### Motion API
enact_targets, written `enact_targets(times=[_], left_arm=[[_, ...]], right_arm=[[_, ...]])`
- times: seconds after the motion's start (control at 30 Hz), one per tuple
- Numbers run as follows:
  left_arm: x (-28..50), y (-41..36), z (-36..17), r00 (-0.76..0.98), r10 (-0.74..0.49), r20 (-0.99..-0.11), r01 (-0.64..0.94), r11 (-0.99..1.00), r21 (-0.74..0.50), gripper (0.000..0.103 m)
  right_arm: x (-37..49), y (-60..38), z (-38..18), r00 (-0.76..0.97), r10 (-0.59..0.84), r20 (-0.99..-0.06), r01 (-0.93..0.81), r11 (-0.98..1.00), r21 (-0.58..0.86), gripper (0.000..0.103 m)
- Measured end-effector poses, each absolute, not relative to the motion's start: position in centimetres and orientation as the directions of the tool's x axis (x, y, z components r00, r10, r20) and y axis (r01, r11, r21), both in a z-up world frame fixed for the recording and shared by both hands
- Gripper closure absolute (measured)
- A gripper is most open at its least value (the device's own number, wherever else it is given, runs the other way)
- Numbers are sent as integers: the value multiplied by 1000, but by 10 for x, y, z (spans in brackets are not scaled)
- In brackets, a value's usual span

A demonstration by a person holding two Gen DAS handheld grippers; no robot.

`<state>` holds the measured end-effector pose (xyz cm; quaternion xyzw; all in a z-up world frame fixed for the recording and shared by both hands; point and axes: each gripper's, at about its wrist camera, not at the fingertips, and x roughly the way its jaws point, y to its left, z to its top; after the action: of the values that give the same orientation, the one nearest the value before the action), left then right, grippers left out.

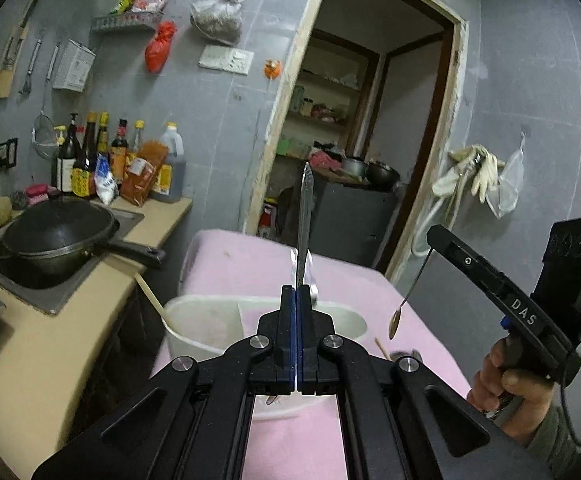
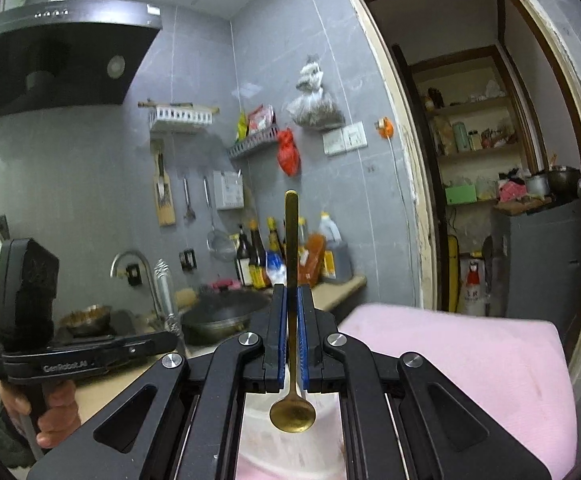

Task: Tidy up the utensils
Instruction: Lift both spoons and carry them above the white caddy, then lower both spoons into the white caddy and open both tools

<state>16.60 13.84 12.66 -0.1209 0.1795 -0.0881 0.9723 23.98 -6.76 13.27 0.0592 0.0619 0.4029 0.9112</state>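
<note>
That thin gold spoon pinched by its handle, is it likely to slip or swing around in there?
Probably stiff: the gold spoon stays straight along its length. It looks light, a slim handle and small bowl. It may pivot or slip, since the right hand-held gripper clamps only a narrow stretch of smooth metal, and in the left wrist view it hangs bowl-down at a slant.

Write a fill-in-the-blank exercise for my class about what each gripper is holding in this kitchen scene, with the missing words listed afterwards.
1. The right gripper is shut on a ____-coloured spoon.
2. That spoon hangs with its bowl pointing ____.
3. The left gripper is shut on a silver utensil, above a white container that stands on a ____ cloth.

Missing words: gold; down; pink
</note>
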Motion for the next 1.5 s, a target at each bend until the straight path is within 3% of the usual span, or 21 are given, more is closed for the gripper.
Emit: enact_targets(times=[0.13,0.4,1.0,1.13,1.27,1.37,1.4,1.43,1.47,1.5], left_arm=[[167,154,142,939,-181,-291,99,956,-275,103],[184,177,149,957,-127,-260,44,952,-302,103],[215,162,69,893,-109,-436,-8,966,-258,103],[212,162,65,890,-129,-437,9,964,-266,103],[207,160,70,896,-123,-426,11,967,-256,101],[204,156,75,906,-113,-407,9,968,-249,84],[202,155,77,913,-114,-391,11,967,-255,69],[199,154,79,922,-112,-371,12,965,-263,59],[196,153,81,932,-107,-348,11,964,-267,56],[194,150,84,938,-98,-332,9,966,-260,53]], right_arm=[[246,-50,137,684,729,-24,-722,681,121,100],[260,-24,116,700,713,-37,-706,699,112,100],[276,-13,70,679,703,-213,-698,708,110,99],[276,-15,67,670,703,-238,-698,706,121,93],[270,-23,72,670,707,-225,-700,703,125,80],[265,-31,80,678,706,-204,-696,706,129,78],[264,-34,82,683,703,-199,-693,709,130,76],[262,-38,85,688,699,-192,-688,713,132,71],[261,-41,87,693,696,-187,-684,717,134,56],[258,-48,89,703,690,-174,-677,723,136,48]])
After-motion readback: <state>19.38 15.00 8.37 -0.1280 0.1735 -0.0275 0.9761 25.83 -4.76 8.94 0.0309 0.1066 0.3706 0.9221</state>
